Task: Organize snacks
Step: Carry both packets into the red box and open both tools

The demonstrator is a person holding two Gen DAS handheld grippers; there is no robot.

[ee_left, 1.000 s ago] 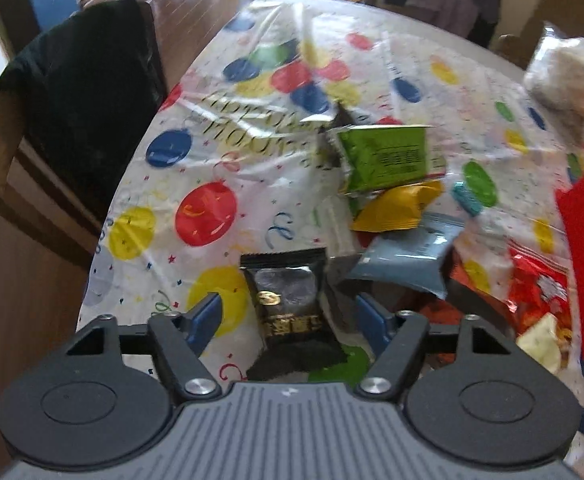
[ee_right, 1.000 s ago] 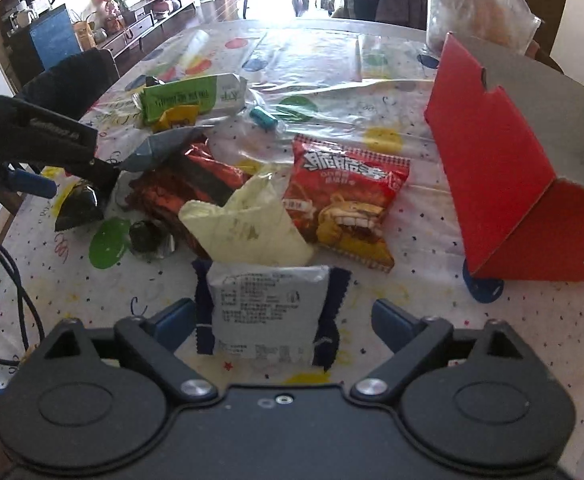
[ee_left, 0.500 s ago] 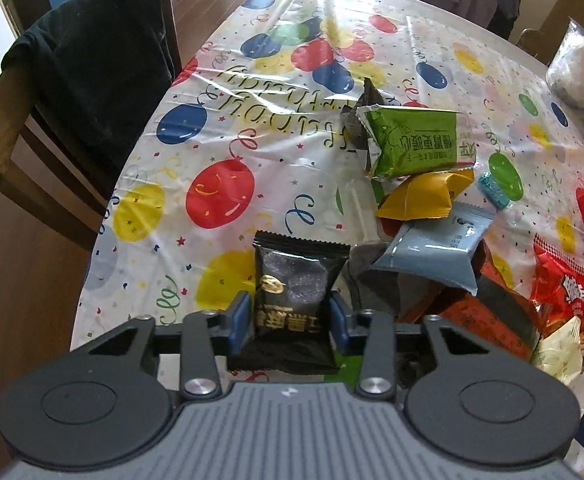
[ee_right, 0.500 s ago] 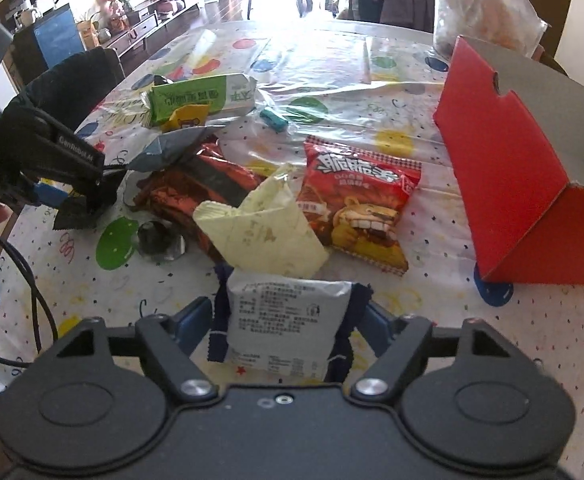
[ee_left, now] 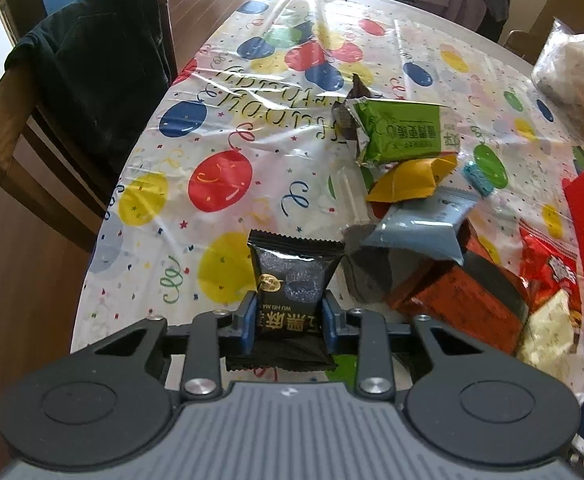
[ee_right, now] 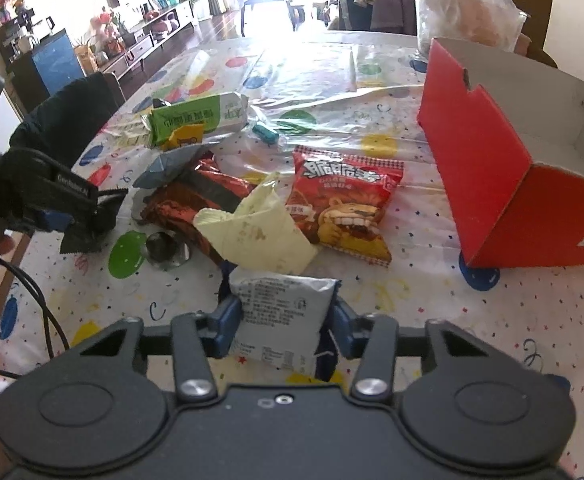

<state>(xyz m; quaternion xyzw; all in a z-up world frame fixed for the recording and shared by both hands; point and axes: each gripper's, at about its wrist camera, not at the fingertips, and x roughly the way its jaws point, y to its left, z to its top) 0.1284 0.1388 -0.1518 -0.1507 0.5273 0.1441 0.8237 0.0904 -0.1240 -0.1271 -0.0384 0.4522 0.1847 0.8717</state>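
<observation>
Crowding red box (ee_right: 503,168), snack pile (ee_right: 228,192), balloon tablecloth (ee_left: 220,176)

Balloon-print table (ee_left: 220,176); snack packets (ee_right: 343,200), red box (ee_right: 491,152) on it

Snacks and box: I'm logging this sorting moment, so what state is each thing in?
Left hand-held gripper: shut on black packet.
Right hand-held gripper: shut on white packet.
Red box: open, tipped on the table.
Green packet: lying flat, sealed.
Red lion bag: lying flat.
</observation>
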